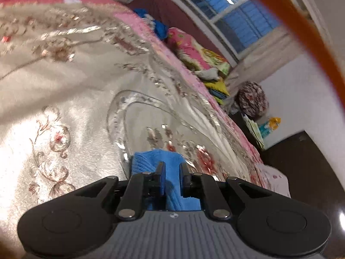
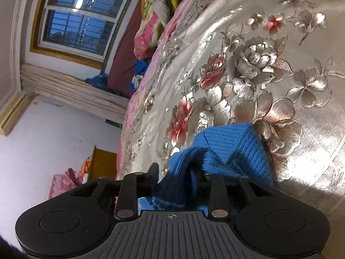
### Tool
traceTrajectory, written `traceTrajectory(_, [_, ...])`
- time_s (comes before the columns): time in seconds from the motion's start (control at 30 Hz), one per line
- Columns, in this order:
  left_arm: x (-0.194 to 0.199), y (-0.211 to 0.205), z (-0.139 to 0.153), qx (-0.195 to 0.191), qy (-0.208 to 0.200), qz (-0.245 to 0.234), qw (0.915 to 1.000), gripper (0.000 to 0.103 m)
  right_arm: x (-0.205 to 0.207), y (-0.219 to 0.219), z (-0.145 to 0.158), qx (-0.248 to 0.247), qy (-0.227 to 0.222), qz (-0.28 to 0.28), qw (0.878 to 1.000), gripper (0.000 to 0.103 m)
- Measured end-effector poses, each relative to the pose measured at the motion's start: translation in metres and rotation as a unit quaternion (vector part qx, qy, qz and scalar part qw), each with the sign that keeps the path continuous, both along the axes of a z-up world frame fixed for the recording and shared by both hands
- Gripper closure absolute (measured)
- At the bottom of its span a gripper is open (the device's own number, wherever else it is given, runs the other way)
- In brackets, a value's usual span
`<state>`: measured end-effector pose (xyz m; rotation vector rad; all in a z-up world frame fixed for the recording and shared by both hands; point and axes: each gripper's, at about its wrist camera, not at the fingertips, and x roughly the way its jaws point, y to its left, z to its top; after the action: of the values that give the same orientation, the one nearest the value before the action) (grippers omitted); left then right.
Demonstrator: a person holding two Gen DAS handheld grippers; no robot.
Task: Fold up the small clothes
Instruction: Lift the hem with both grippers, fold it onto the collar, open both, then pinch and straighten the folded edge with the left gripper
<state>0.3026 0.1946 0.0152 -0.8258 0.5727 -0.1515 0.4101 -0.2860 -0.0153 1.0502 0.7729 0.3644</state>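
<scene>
Left gripper (image 1: 172, 179) is pinching the soft, light blue knit (image 1: 156, 159); right gripper (image 2: 175, 177) fingers are standing apart around its limp fold, which is best gripped by its ribbed edge

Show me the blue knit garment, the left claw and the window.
blue knit garment (image 2: 235, 144): right wrist view, ribbed fold lying on the bedspread.
left claw (image 1: 172, 172): left wrist view, between its fingertips, shut on the garment.
window (image 2: 75, 21): right wrist view, barred pane.
</scene>
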Motion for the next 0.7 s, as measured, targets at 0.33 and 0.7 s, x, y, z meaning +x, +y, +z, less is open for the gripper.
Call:
traceTrajectory(0.33, [-0.046,-0.047,0.021,0.127,-0.044,-0.115,0.9841,0.086,0.003,-0.001,0.01,0.02,-0.016,0.0,1.0,0.048])
traceTrajectory(0.7, [-0.014,-0.074,0.004,0.198,0.002,-0.154,0.9679,0.085,-0.019,0.002,0.027,-0.075,-0.041,0.022,0.996,0.047])
